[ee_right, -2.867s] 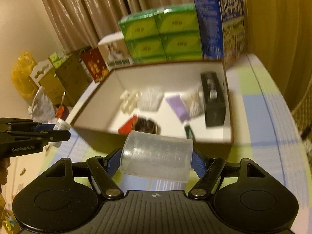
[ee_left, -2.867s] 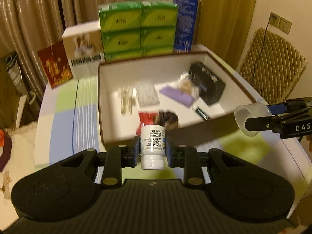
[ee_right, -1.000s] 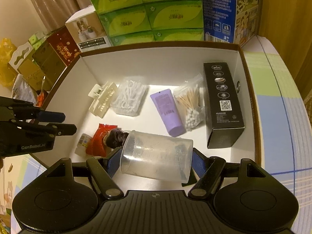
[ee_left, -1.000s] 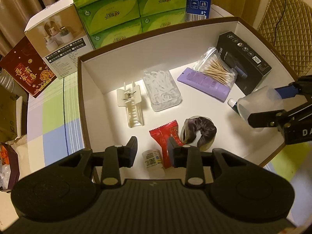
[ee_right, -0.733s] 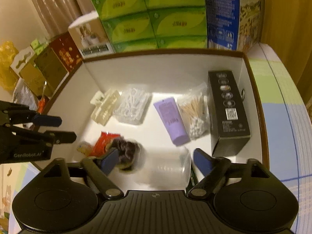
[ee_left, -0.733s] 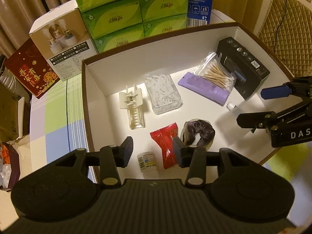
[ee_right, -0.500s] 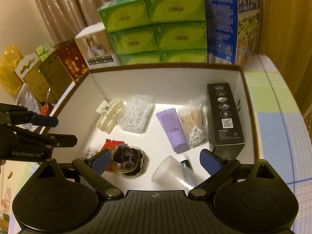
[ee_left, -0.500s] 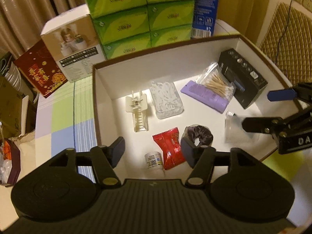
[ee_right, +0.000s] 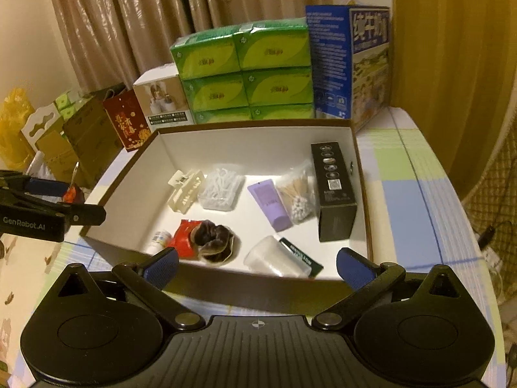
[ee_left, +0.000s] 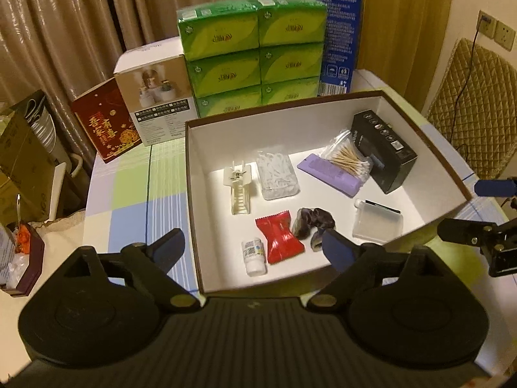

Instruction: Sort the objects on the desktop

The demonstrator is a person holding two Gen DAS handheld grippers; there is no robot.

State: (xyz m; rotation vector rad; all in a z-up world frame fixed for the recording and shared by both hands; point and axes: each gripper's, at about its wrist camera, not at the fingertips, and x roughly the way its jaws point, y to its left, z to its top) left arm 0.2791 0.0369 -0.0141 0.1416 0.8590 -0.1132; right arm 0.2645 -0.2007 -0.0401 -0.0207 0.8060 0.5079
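Observation:
A white-lined brown box [ee_left: 194, 194] [ee_right: 362, 194] lies on the table. In it lie a small white pill bottle [ee_left: 253, 256] [ee_right: 159, 240], a clear plastic cup [ee_left: 377, 223] [ee_right: 274, 258] on its side, a red snack packet [ee_left: 278, 236], a dark scrunchie [ee_left: 312, 223] [ee_right: 213, 236], a hair claw [ee_left: 238, 190], a clear floss-pick case [ee_left: 277, 174], a purple tube [ee_left: 329, 174], cotton swabs [ee_left: 347, 158] and a black carton [ee_left: 383, 148]. My left gripper [ee_left: 252, 248] is open and empty above the box's near edge. My right gripper [ee_right: 257, 263] is open and empty near the box's front wall.
Stacked green tissue packs [ee_left: 255, 55], a blue carton [ee_left: 337, 35], a white product box [ee_left: 155, 97] and a red gift bag [ee_left: 103, 123] stand behind the box. A checked cloth [ee_left: 129, 194] covers the table. A quilted chair [ee_left: 478, 113] is at the right.
My left gripper let go of the pill bottle and my right gripper let go of the clear cup; both now lie in the box. Both grippers opened wide and drew back.

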